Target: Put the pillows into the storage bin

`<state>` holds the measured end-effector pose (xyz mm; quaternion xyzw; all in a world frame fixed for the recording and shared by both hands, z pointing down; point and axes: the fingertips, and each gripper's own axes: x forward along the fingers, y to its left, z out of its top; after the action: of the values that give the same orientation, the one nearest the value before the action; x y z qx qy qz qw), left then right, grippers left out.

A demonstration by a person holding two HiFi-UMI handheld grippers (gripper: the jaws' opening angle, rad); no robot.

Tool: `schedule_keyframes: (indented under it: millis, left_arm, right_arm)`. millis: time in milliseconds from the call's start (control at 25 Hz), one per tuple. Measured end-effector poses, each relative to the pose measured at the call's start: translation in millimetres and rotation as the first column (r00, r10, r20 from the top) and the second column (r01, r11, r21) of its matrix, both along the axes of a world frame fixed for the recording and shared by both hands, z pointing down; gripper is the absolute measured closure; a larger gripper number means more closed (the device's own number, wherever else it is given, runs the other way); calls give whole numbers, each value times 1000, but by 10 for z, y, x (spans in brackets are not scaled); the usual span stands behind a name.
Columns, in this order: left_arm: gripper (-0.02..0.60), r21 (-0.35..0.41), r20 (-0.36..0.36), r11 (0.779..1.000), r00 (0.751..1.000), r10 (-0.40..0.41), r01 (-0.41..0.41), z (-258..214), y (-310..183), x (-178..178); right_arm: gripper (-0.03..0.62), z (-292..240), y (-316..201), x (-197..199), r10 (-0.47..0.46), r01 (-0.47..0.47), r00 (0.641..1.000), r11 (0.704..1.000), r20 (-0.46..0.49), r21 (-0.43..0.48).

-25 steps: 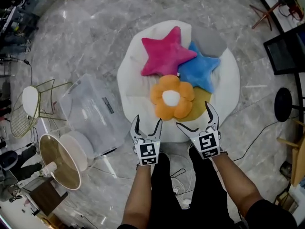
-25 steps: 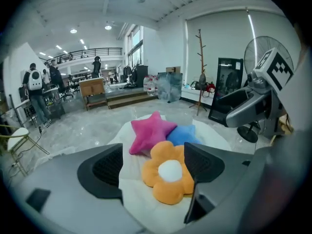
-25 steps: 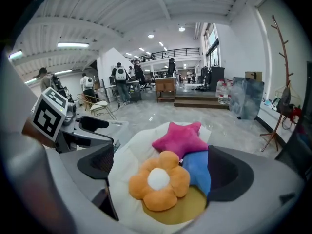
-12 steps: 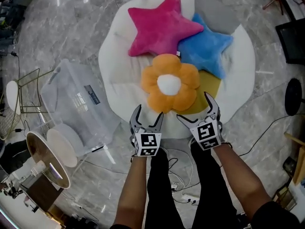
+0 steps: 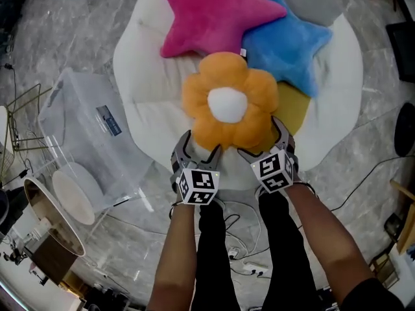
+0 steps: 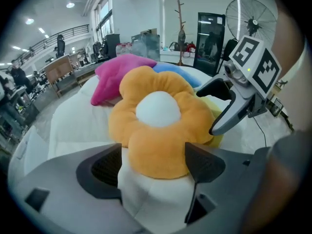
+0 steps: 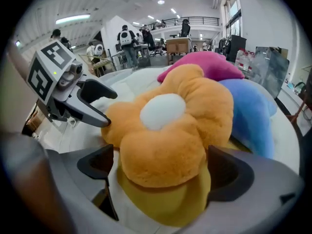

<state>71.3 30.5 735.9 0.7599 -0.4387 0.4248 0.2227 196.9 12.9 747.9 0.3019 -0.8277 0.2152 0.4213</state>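
Closing in since a second ago, the left tongs (image 5: 198, 149) and right tongs (image 5: 262, 142) are gaping, empty, around near petals of the orange flower pillow (image 5: 228, 102), with squeezing shut likely next.

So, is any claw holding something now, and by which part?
Nothing is gripped yet. Both the left claw and right claw are open, each around a near petal of the orange flower pillow.

Yellow pillow (image 5: 293, 109): largely covered by the orange flower pillow (image 5: 227, 105) just beyond the right gripper (image 7: 163, 169) fingers (image 7: 229, 174); outline undetermined. Pink star pillow (image 5: 214, 11), well beyond the fingers: top point cut off by the frame edge. Storage bin (image 5: 71, 128) label: too small to read.
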Motion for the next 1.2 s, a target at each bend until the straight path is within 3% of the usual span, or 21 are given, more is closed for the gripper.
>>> schedule_keyframes:
  millis: [320,440,640,880,1040,1200]
  left_arm:
    - [199,-53,-16,995,996,89,-90,299,-20,93]
    - [199,-60,29,986,987,156,-154,388,5,120]
    - [202,-98,88,986,985,146,-137,485,-18,129]
    - [398,-140,90,978,982,165,-152,437,35,243]
    - [464,-114,38,989,994,103,-98,279,55,292]
    - [479,-78,0,996,999,49,-49,3,116,295]
  right_arm:
    - [-4,449,-45,46,-23,21,998,999,-53,-39]
    - [2,523,-48,21,-50,45,996,997,-74,-69]
    - [109,543,8,11,-91,81,990,992,-108,-94]
    - [311,462,118,-6,-83,73,993,991,-89,-116]
    - [402,292,101,-57,-88,81,994,991,-66,-105]
    - [432,7,144,-87,-89,86,996,993,-28,-81]
